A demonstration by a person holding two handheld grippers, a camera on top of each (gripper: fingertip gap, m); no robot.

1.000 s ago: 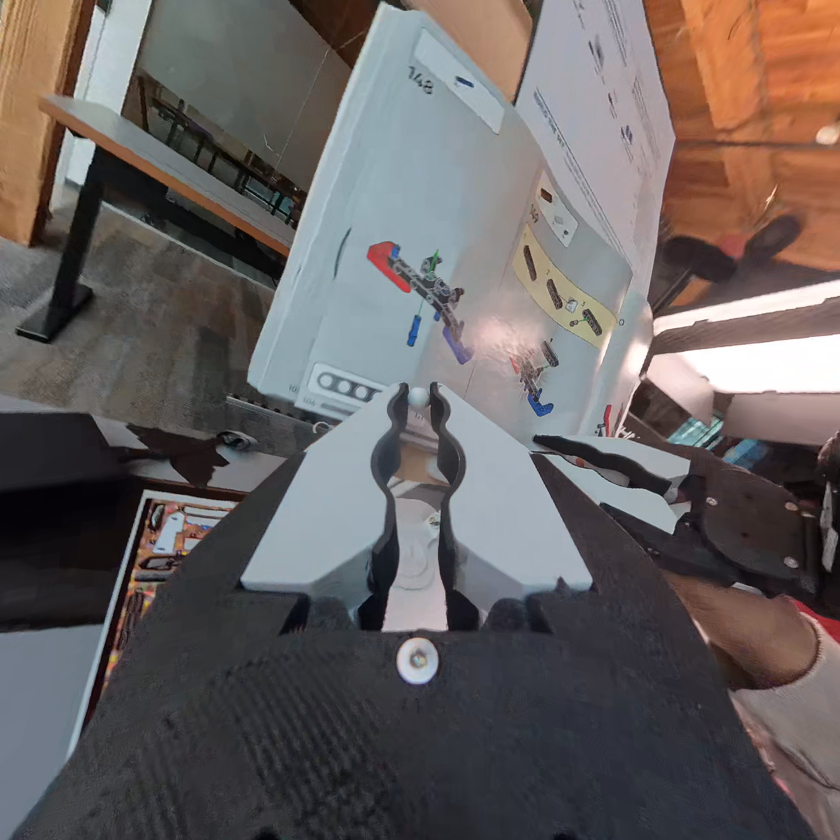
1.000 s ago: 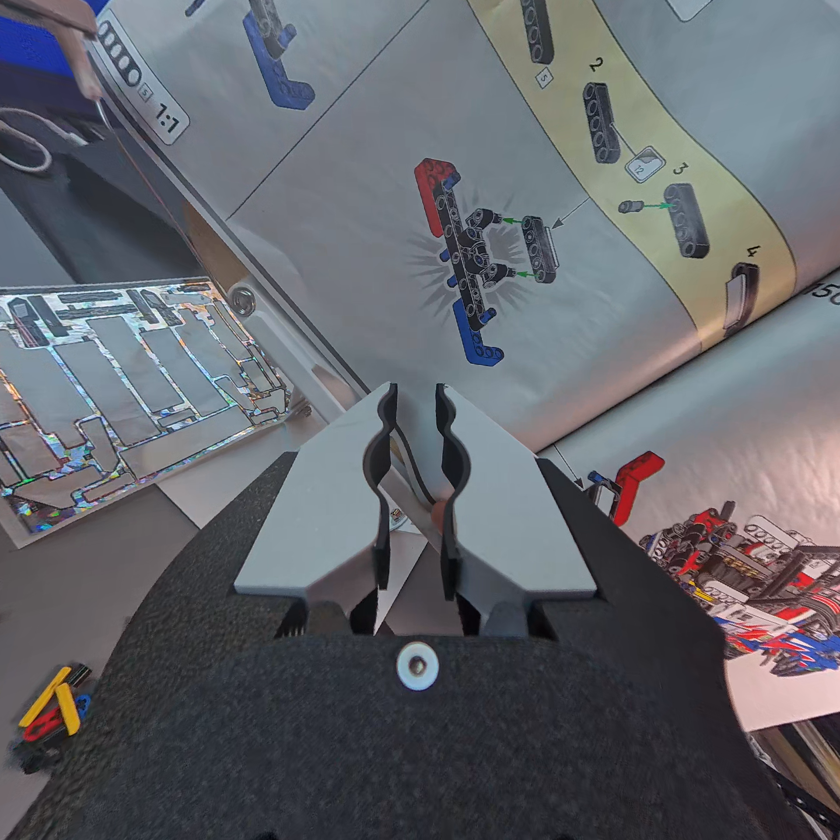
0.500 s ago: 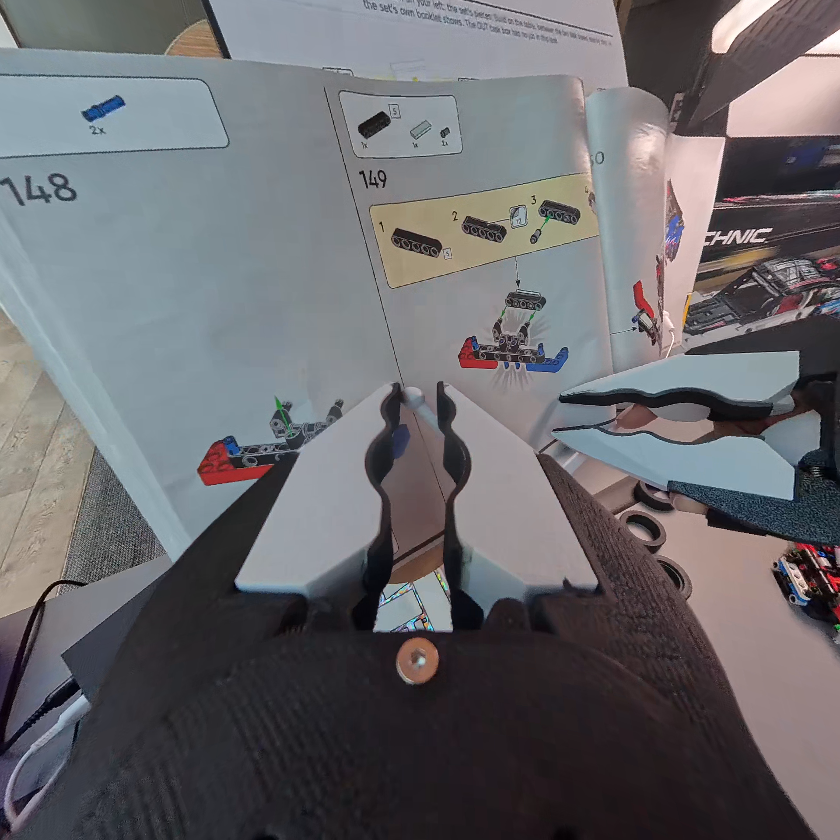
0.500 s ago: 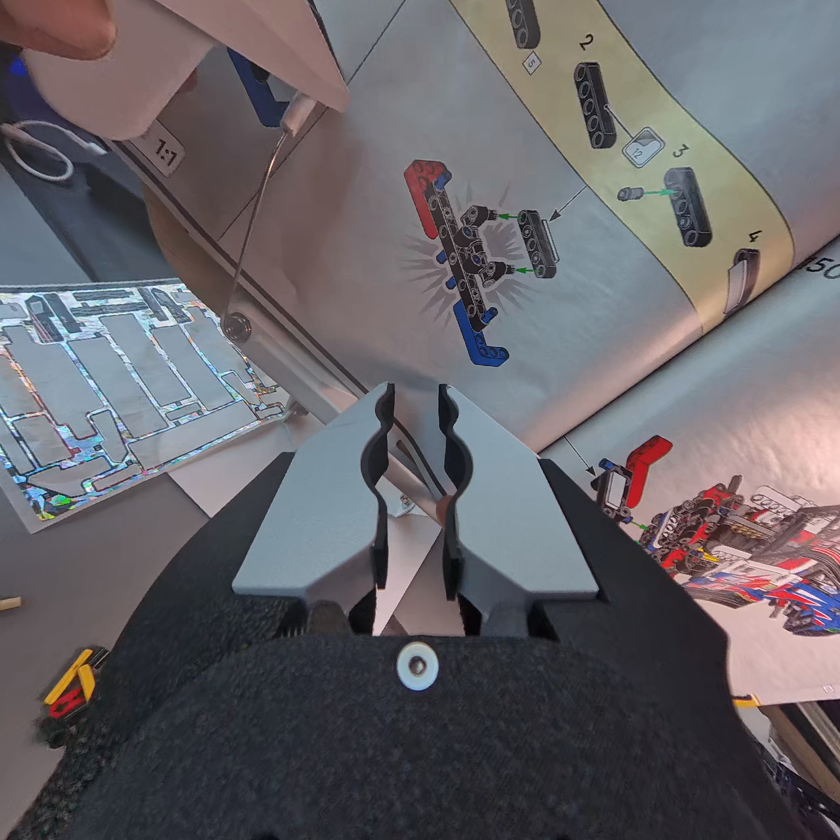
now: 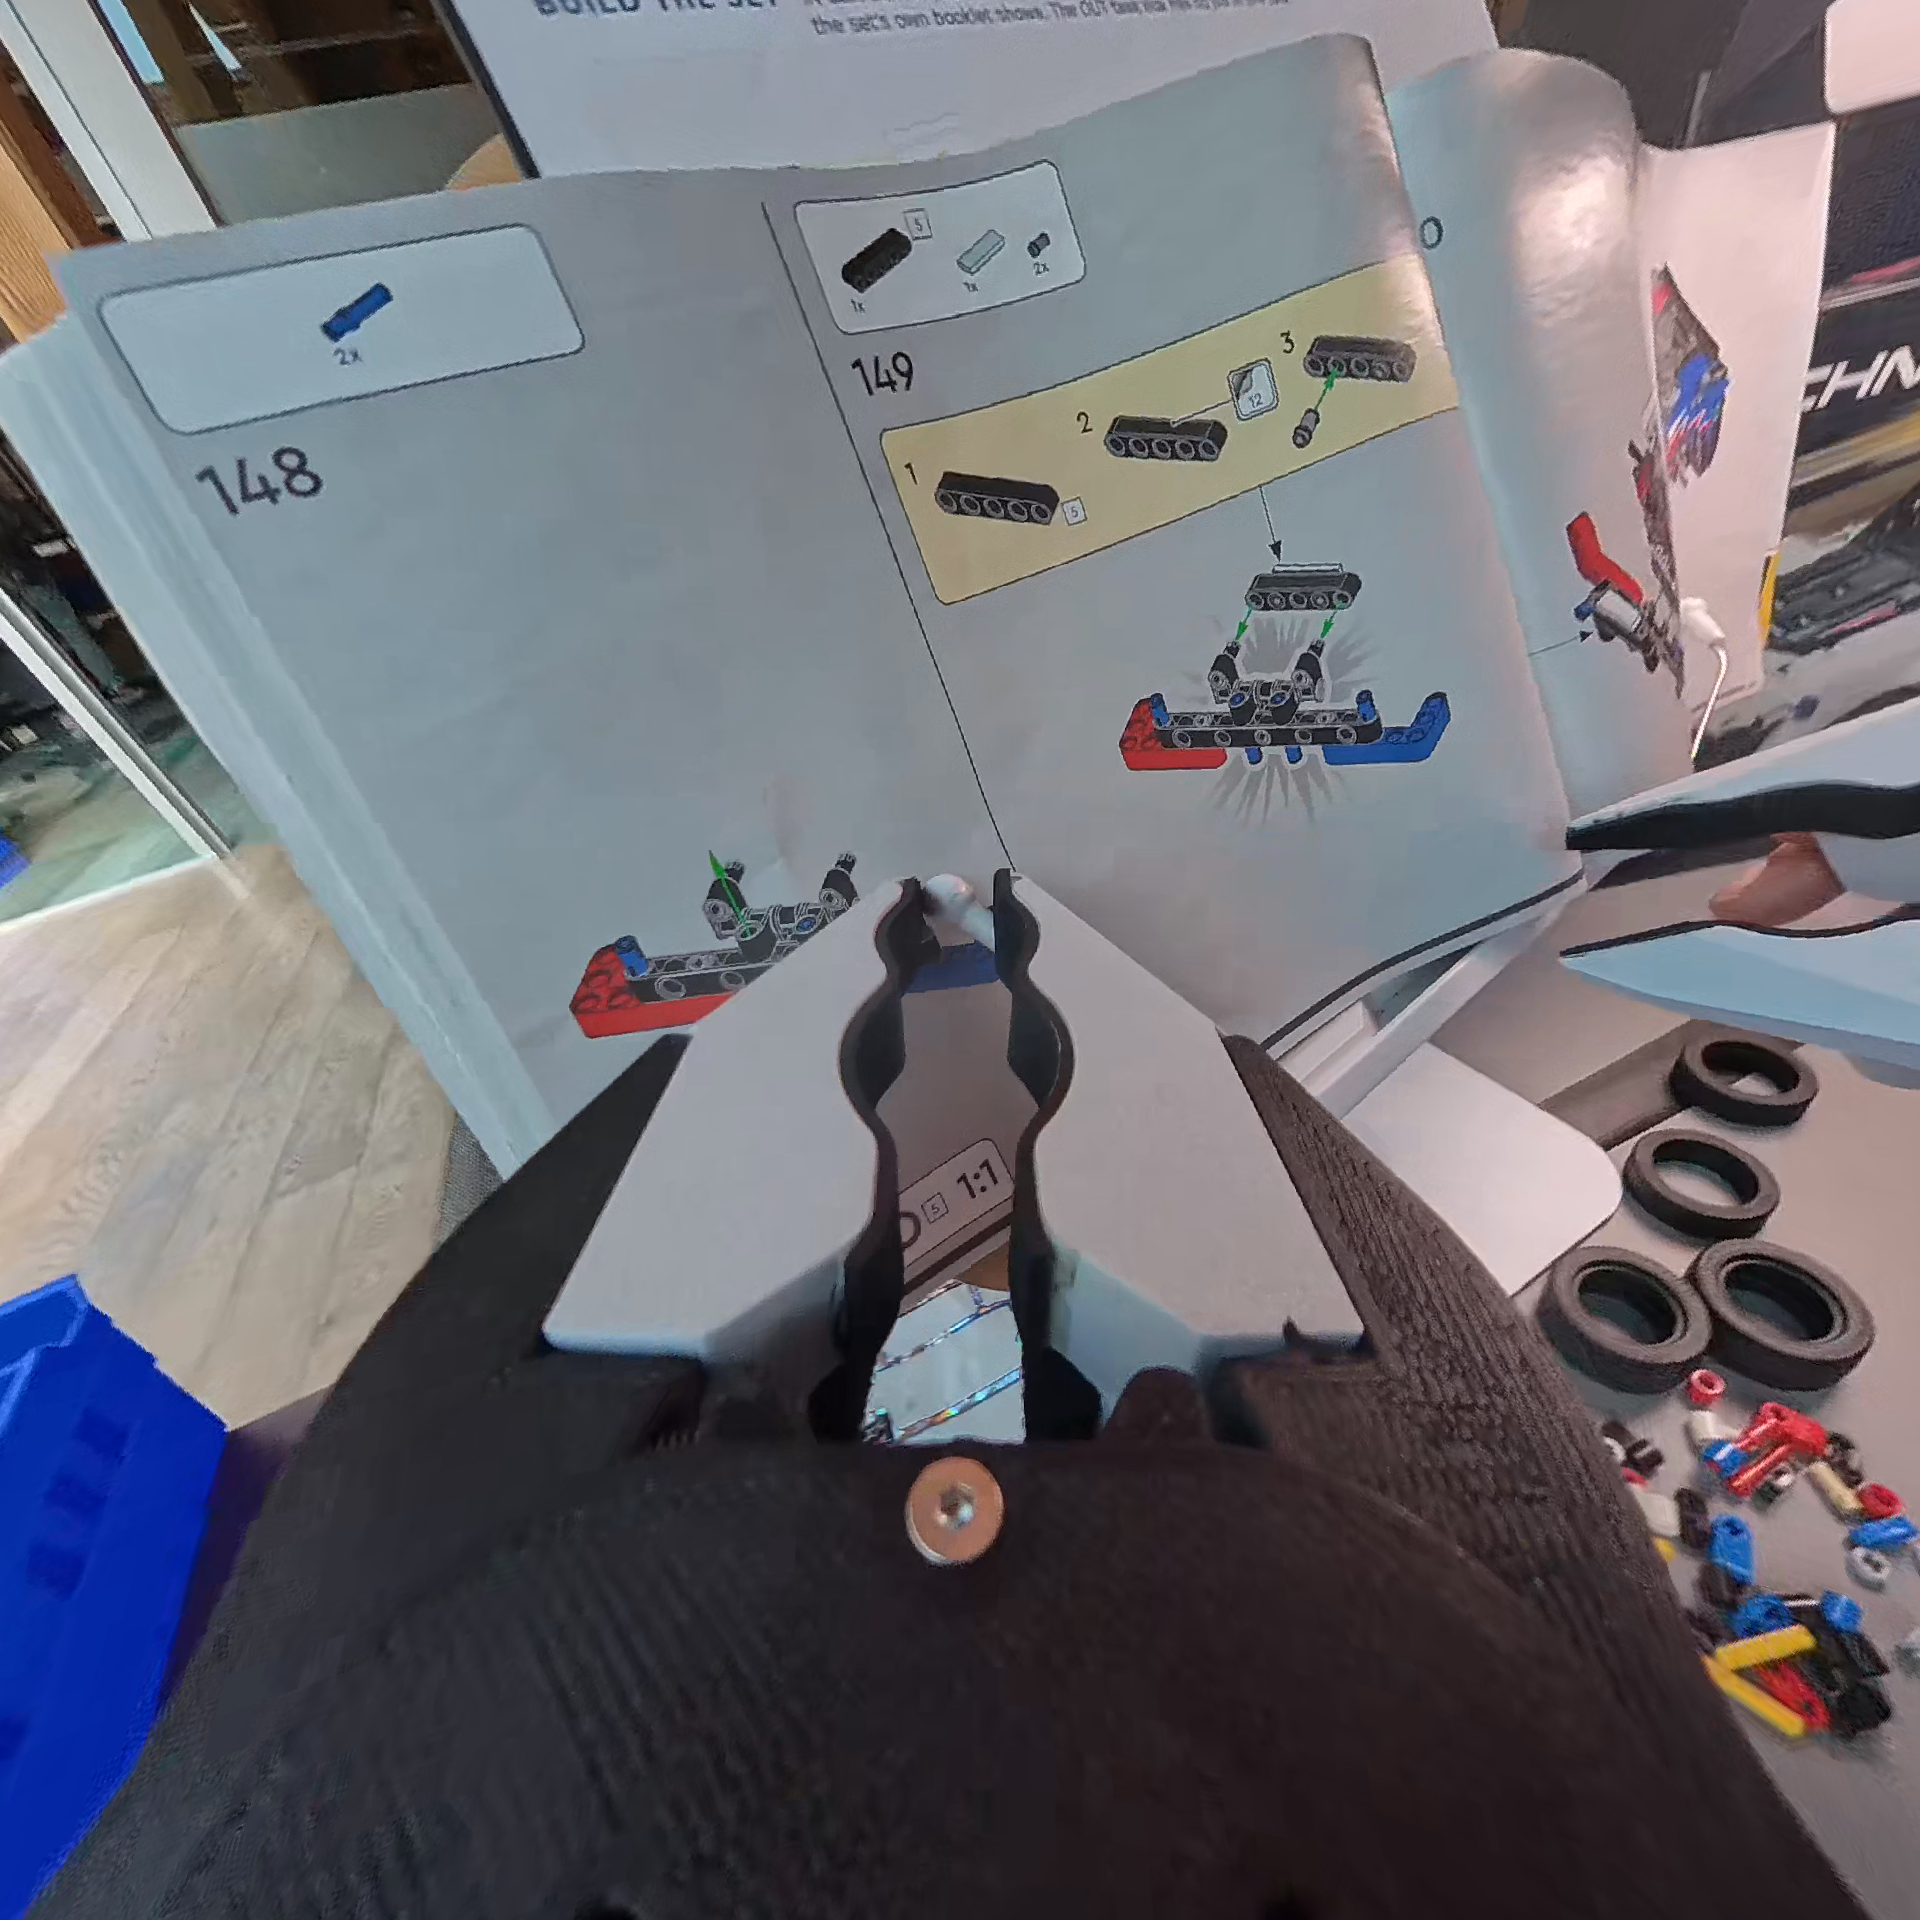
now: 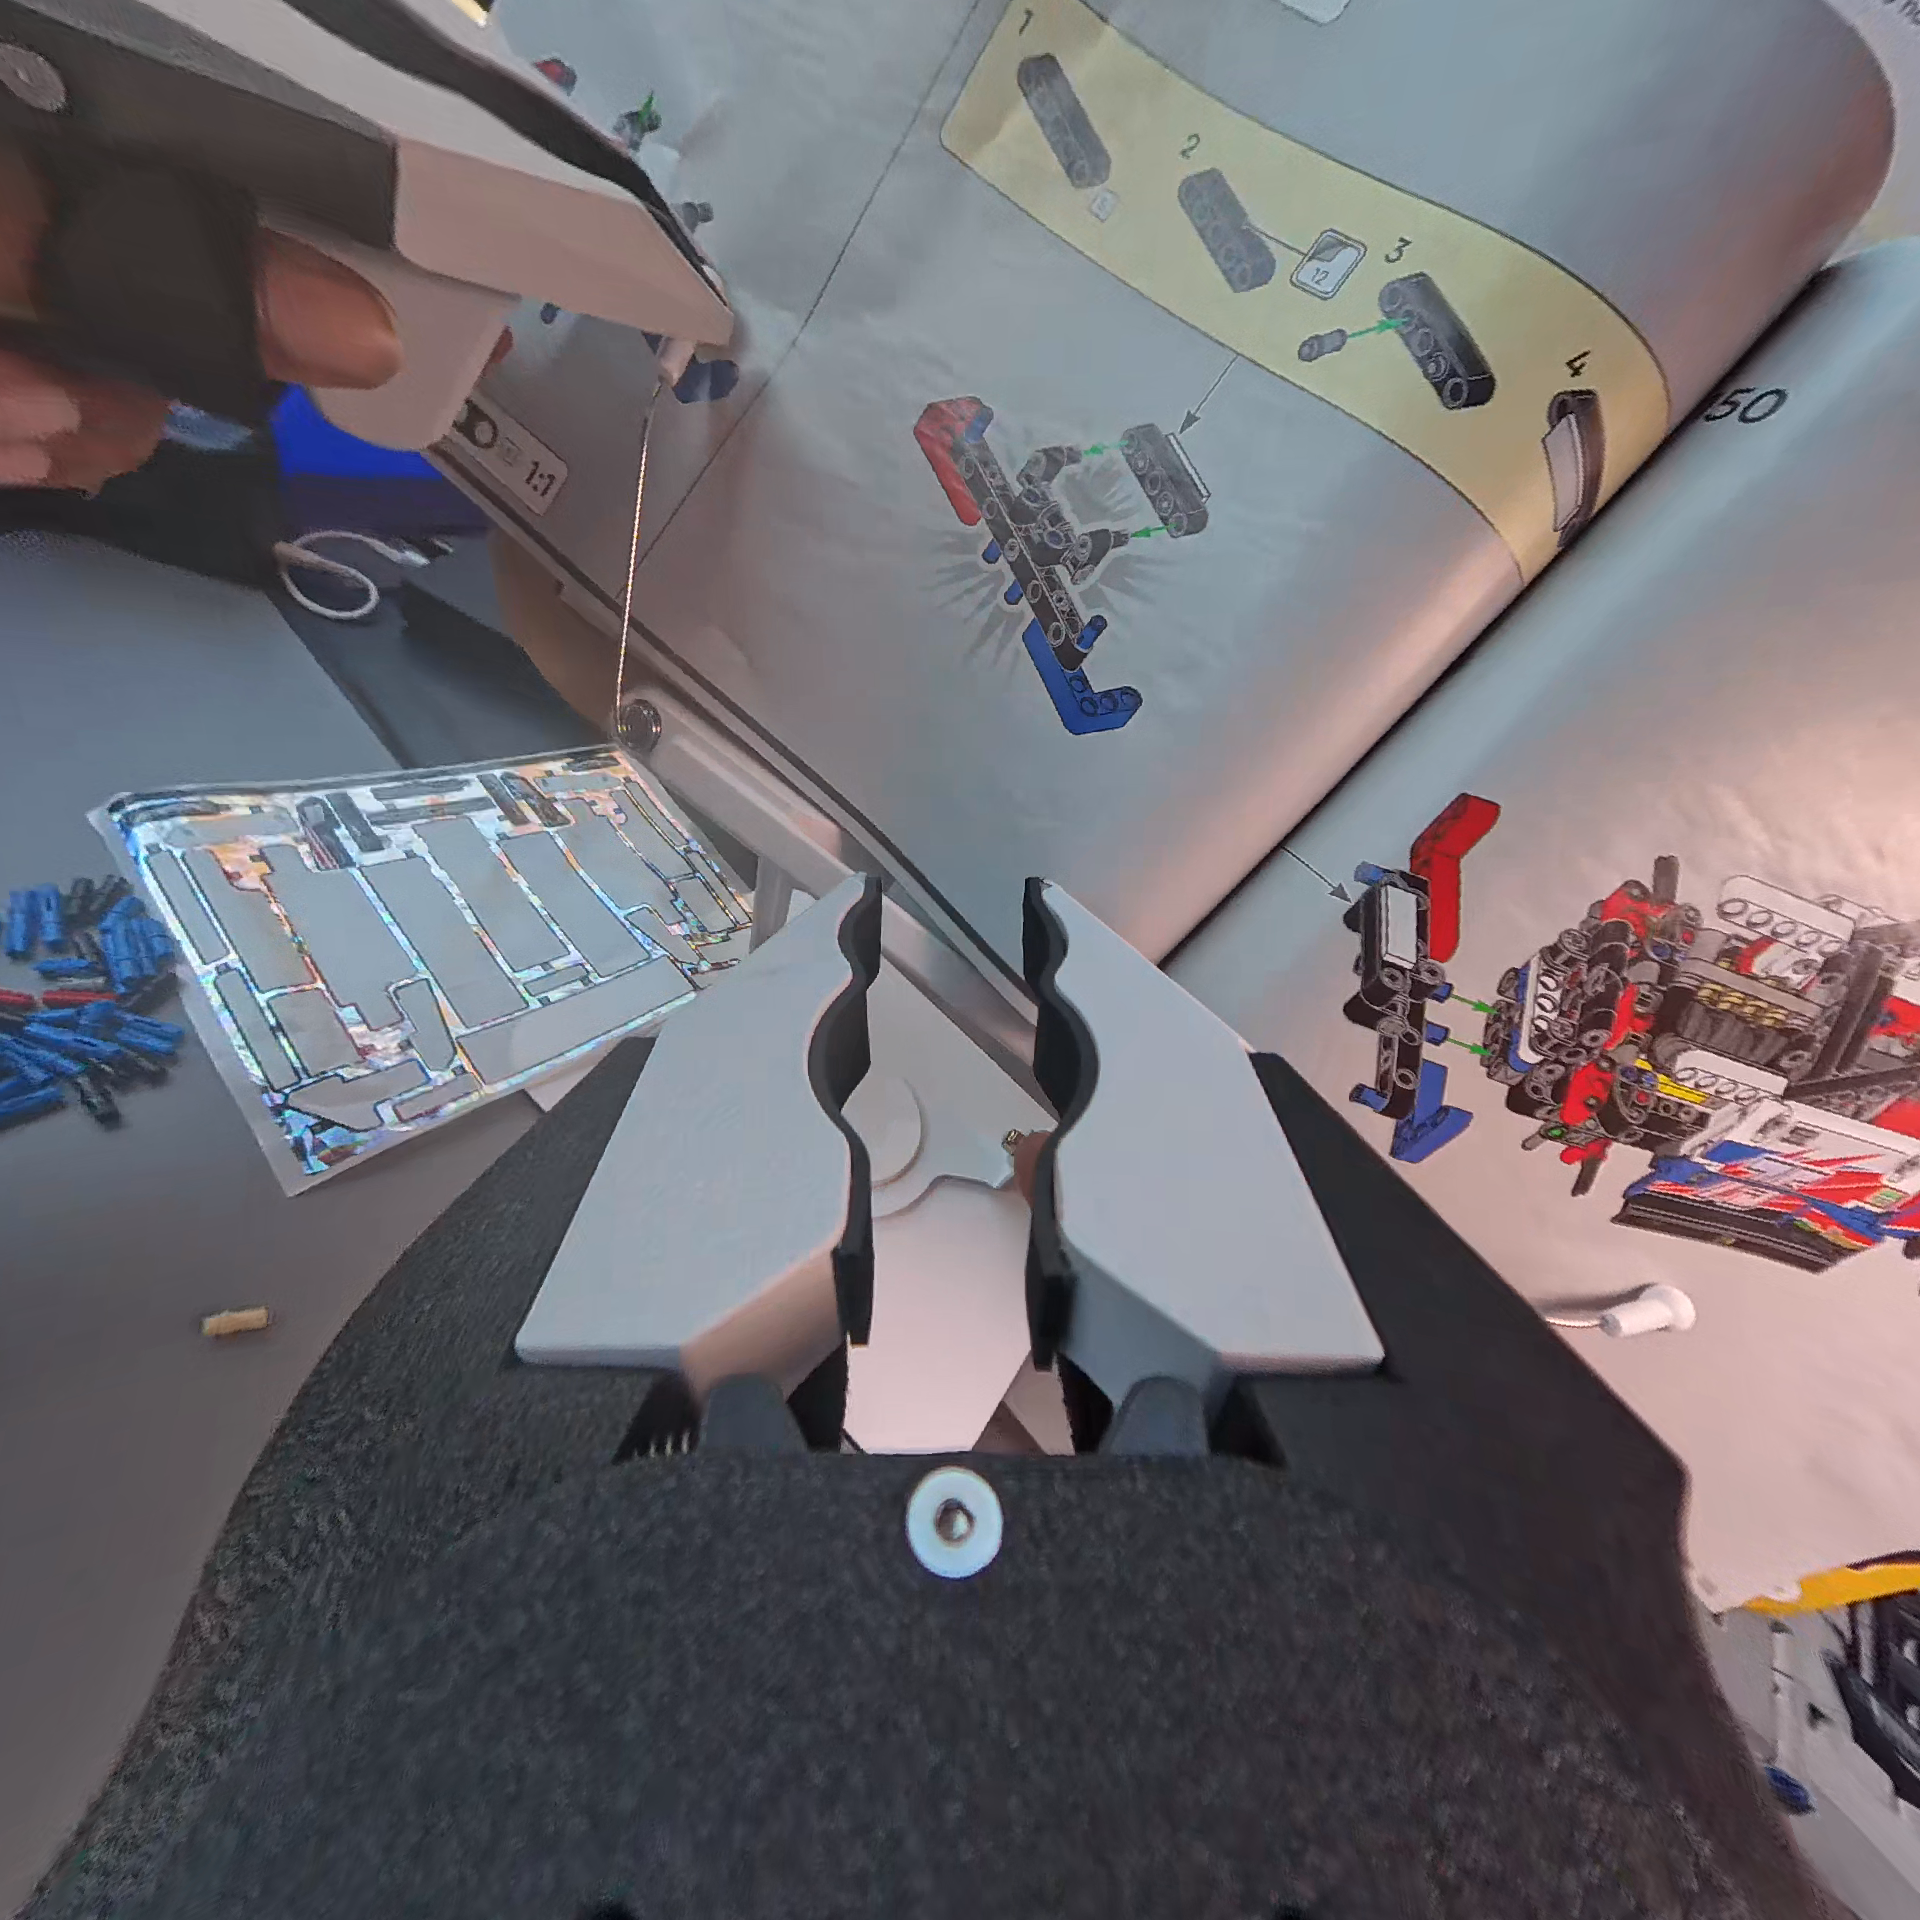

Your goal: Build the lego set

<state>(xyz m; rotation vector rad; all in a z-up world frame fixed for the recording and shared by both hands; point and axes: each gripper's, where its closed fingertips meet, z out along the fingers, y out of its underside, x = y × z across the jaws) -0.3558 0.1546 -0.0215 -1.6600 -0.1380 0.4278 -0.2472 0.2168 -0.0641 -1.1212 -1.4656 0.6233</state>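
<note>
The instruction booklet (image 5: 623, 623) stands open on a metal stand (image 6: 935, 997). My left gripper (image 5: 954, 894) is shut on the white tip (image 5: 948, 891) of the stand's thin wire page holder (image 6: 634, 540), held just in front of the left page. It also shows in the right wrist view (image 6: 717, 312), with the wire running down to its pivot. My right gripper (image 6: 954, 888) is open and empty, low in front of the stand's ledge. It shows at the right edge of the left wrist view (image 5: 1574, 883). A second white-tipped holder (image 6: 1652, 1311) lies on the right page.
A shiny sticker sheet (image 6: 416, 935) lies flat left of the stand, with a pile of blue pins (image 6: 83, 956) beyond it. Several black tyres (image 5: 1704, 1309) and a heap of loose small parts (image 5: 1787, 1558) lie to the right. A blue bin (image 5: 83, 1507) is at the left. Left tips to right tips: about 15 centimetres.
The left view has swung round to face the booklet square on, with the white tip still in its jaws. The right jaws have opened wider and that gripper has drawn back a little.
</note>
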